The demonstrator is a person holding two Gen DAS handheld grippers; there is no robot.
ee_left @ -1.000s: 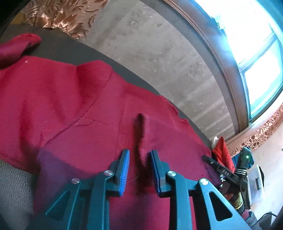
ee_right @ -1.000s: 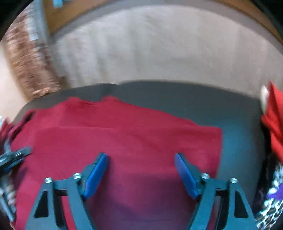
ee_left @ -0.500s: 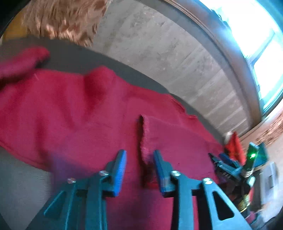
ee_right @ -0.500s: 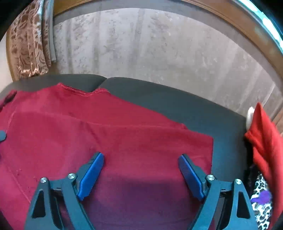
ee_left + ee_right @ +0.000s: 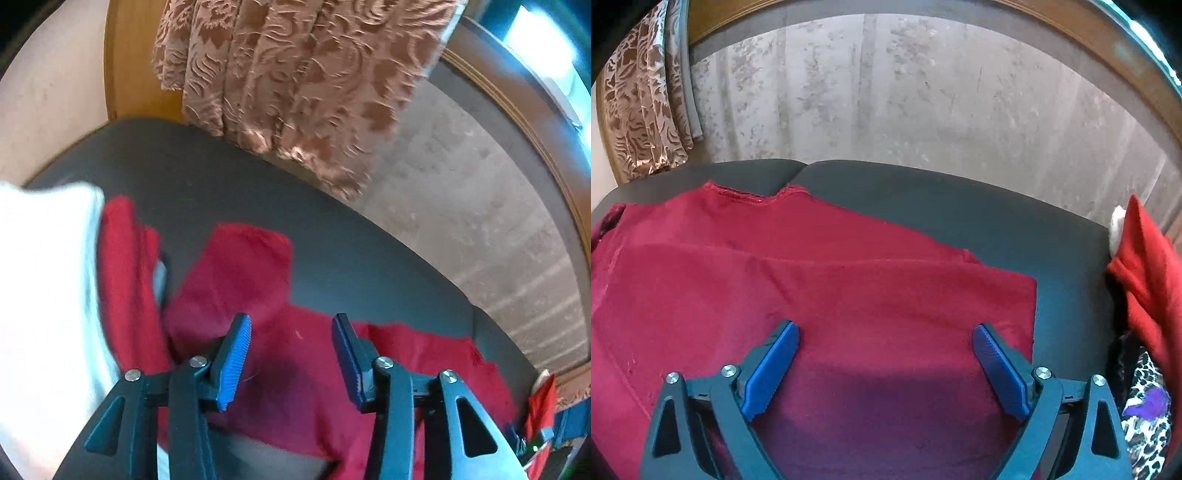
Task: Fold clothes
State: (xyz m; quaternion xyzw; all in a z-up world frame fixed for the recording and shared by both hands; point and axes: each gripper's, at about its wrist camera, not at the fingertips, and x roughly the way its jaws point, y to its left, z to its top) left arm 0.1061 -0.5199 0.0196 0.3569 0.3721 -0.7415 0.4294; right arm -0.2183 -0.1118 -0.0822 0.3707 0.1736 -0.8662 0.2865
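Note:
A dark red garment [image 5: 820,295] lies spread on the dark grey table [image 5: 960,206], one part folded over the rest. Its sleeve [image 5: 243,273] reaches out toward the far left in the left wrist view. My left gripper [image 5: 291,347] hovers above the sleeve's base; its jaws are opening and nothing is between the blue pads [image 5: 232,365]. My right gripper [image 5: 886,354] hangs over the folded body of the garment near its right edge. Its jaws are still opening, spread wide, and hold nothing.
A brighter red garment [image 5: 1145,280] and a leopard-print cloth [image 5: 1145,417] lie piled at the table's right end. A white cloth [image 5: 44,295] and another red piece [image 5: 125,288] sit at the left. A patterned curtain [image 5: 295,74] and a concrete wall [image 5: 905,96] stand behind.
My left gripper let go of the fold edge, rose and swung left toward the sleeve, its jaws widening. My right gripper opened wider and stayed over the garment.

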